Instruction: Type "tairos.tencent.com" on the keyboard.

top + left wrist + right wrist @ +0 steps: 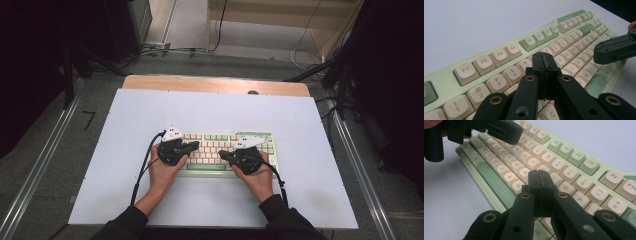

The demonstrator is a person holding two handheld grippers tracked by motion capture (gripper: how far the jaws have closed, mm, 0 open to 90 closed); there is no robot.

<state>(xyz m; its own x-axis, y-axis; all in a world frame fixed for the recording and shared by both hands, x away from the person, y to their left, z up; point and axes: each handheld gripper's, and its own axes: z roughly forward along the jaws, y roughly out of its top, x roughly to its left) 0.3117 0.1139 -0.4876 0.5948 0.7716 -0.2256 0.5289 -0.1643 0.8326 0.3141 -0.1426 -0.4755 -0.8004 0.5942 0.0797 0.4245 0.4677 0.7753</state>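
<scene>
**Two closed grippers over a keyboard lying crosswise**

The white table mat (210,110) covers most of the wooden table (215,82), whose bare strip shows at the far edge. On the near middle of the mat lies the pale green keyboard (217,150) with cream keys, its long axis running left to right across the high view, its function row on the far side and its green space bar (490,180) toward the person. Both hands cover its near corners, and key legends cannot be read from above. The left gripper (192,146) hangs over the keyboard's left half, the right gripper (223,155) over the middle. In each gripper view the jaws are pressed together with nothing between them, their tips above the keys; whether they touch a key is hidden.
</scene>
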